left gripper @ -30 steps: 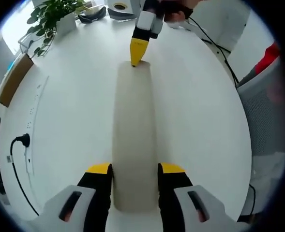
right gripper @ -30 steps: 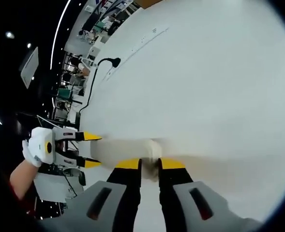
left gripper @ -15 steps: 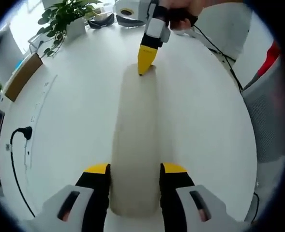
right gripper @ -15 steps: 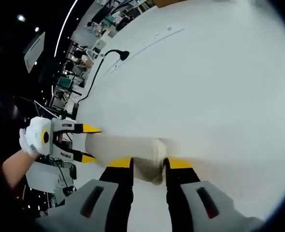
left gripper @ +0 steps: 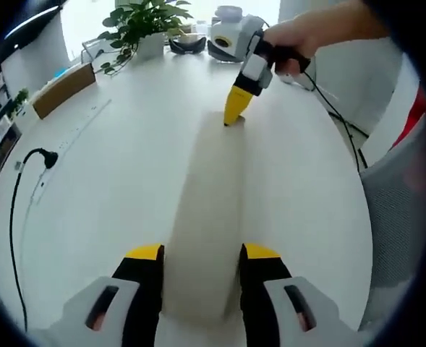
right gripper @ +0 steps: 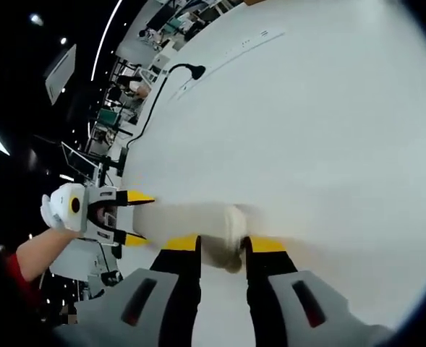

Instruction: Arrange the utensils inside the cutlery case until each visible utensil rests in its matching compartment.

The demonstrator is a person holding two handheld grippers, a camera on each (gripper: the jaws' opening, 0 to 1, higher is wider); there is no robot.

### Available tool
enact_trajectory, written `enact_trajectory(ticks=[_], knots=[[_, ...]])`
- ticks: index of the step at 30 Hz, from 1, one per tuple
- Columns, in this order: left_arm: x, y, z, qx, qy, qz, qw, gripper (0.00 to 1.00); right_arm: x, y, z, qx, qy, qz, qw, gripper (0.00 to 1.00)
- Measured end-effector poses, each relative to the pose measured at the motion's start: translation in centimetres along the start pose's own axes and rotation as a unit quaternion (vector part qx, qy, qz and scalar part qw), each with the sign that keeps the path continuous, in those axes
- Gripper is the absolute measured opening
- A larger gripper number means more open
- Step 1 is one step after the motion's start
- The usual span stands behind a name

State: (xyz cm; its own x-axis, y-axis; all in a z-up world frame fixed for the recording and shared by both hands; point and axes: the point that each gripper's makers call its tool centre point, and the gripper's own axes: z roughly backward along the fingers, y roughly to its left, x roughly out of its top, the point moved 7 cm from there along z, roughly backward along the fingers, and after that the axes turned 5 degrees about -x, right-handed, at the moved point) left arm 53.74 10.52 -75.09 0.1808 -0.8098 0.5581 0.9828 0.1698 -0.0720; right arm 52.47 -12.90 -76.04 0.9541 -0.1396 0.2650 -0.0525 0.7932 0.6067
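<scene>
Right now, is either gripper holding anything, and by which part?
Both hold the long white case, one at each end. The left gripper clamps the end nearest its camera; the right gripper clamps the opposite end.

My white round table (left gripper: 111,181) carries a long, closed, off-white cutlery case (left gripper: 209,217) lying flat down its middle, running from near to far. At the far edge stand a potted plant (left gripper: 144,22), a pair of dark glasses (left gripper: 187,45) and a white tape-like device (left gripper: 228,37). On the left, a black cable with plug (left gripper: 43,157) lies beside a brown board (left gripper: 62,88). Another black cable (left gripper: 335,116) trails on the right.
</scene>
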Motion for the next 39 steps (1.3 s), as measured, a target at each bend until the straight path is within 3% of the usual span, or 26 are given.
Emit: enact_trajectory(ticks=[8,10,11,12,13,15,17,19,22,24,25,27,28,29,30,31,32,35,39], knots=[[-0.4,-1.7,-0.2,0.011,0.026,-0.037,0.9989,0.42,-1.6,0.6,0.4,-0.01,0.017,0.009,0.9998,0.21],[-0.5,-1.9,-0.2,0.009,0.024,-0.048,0.9985,0.42,-1.7,0.8,0.6,-0.021,0.02,0.068,0.9972,0.21],[-0.6,-1.9,-0.2,0.007,0.023,-0.051,0.9984,0.42,-1.7,1.1,0.9,-0.03,0.031,0.117,0.9921,0.21],[-0.5,-1.7,-0.2,0.006,0.024,-0.052,0.9983,0.42,-1.5,1.5,1.1,-0.04,0.036,0.18,0.9821,0.2],[-0.4,-1.7,-0.2,0.004,0.028,-0.053,0.9982,0.42,-1.5,1.9,1.2,-0.043,0.041,0.203,0.9774,0.21],[-0.3,-1.6,-0.3,0.002,0.033,-0.053,0.998,0.42,-1.1,2.7,1.4,-0.049,0.03,0.267,0.9621,0.35],[-0.3,-1.7,-0.3,-0.001,0.04,-0.06,0.9974,0.42,0.0,4.1,1.5,-0.055,-0.01,0.342,0.9379,0.48],[-0.3,-1.6,-0.2,-0.002,0.042,-0.063,0.9972,0.42,0.2,5.0,1.4,-0.047,-0.005,0.395,0.9173,0.54],[-0.3,-1.5,-0.3,-0.006,0.045,-0.064,0.9969,0.42,-0.2,6.0,1.1,-0.038,0.031,0.423,0.905,0.58],[-0.3,-1.5,-0.3,-0.011,0.05,-0.064,0.9967,0.42,0.4,6.0,0.9,-0.044,0.032,0.477,0.8774,0.59],[-0.3,-1.4,-0.3,-0.013,0.051,-0.063,0.9966,0.42,0.3,6.2,0.6,-0.049,0.043,0.507,0.8593,0.6],[-0.2,-1.4,-0.4,-0.016,0.053,-0.063,0.9965,0.42,0.0,6.5,0.5,-0.055,0.064,0.546,0.8338,0.6],[-0.3,-1.4,-0.4,-0.017,0.053,-0.063,0.9964,0.42,-0.1,6.8,0.2,-0.052,0.069,0.581,0.8092,0.6],[-0.2,-1.4,-0.4,-0.019,0.054,-0.065,0.9963,0.42,-0.2,7.0,0.1,-0.052,0.075,0.604,0.7918,0.59],[-0.2,-1.4,-0.4,-0.02,0.054,-0.066,0.9961,0.42,-0.3,7.1,0.0,-0.057,0.087,0.624,0.7747,0.58],[-0.2,-1.4,-0.4,-0.021,0.054,-0.066,0.9961,0.42,-0.4,7.1,0.0,-0.062,0.098,0.634,0.7649,0.56],[-0.2,-1.4,-0.4,-0.021,0.054,-0.065,0.9962,0.42,-0.6,7.3,0.0,-0.058,0.107,0.64,0.7586,0.56],[-0.4,-1.4,-0.3,-0.02,0.045,-0.069,0.9965,0.42,-0.4,7.7,-0.2,-0.055,0.101,0.644,0.7561,0.57],[-0.4,-1.4,-0.3,-0.02,0.042,-0.071,0.9964,0.42,0.0,7.7,-0.9,-0.057,0.108,0.655,0.7458,0.56]])
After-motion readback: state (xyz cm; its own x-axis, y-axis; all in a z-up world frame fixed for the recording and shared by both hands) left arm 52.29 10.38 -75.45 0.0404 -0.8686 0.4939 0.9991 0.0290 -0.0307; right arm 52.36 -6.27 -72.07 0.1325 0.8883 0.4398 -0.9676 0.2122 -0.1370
